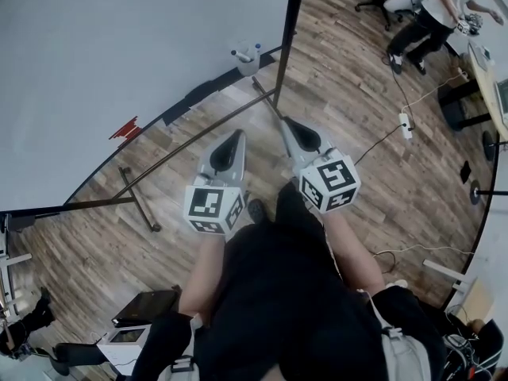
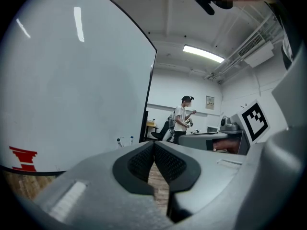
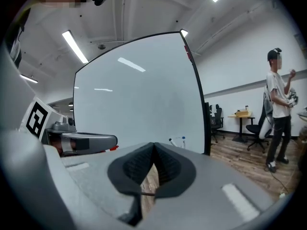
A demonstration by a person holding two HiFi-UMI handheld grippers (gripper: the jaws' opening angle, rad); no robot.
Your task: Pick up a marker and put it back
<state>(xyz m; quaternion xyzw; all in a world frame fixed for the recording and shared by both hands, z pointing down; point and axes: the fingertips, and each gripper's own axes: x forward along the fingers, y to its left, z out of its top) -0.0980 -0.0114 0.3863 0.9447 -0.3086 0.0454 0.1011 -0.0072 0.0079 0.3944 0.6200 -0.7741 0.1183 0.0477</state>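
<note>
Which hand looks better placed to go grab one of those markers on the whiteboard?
Right, marginally. In the head view the right gripper points almost straight at the markers; the left gripper is nearly as good. Both grippers' jaws are shut, empty.

**Clear reach to the board's far right corner; frame and cable low down**

From the left gripper (image 1: 238, 135) and right gripper (image 1: 286, 122), open air leads far to the marker cup (image 1: 248, 57) on the whiteboard (image 1: 119, 54). The board's black edge post (image 1: 287, 30) stands just right of the cup. Its base bars (image 1: 171, 164) cross the wood floor (image 1: 357, 94) at left. A power strip (image 1: 406, 124) with its cable lies at right, and a person (image 1: 432, 14) stands far right.
</note>
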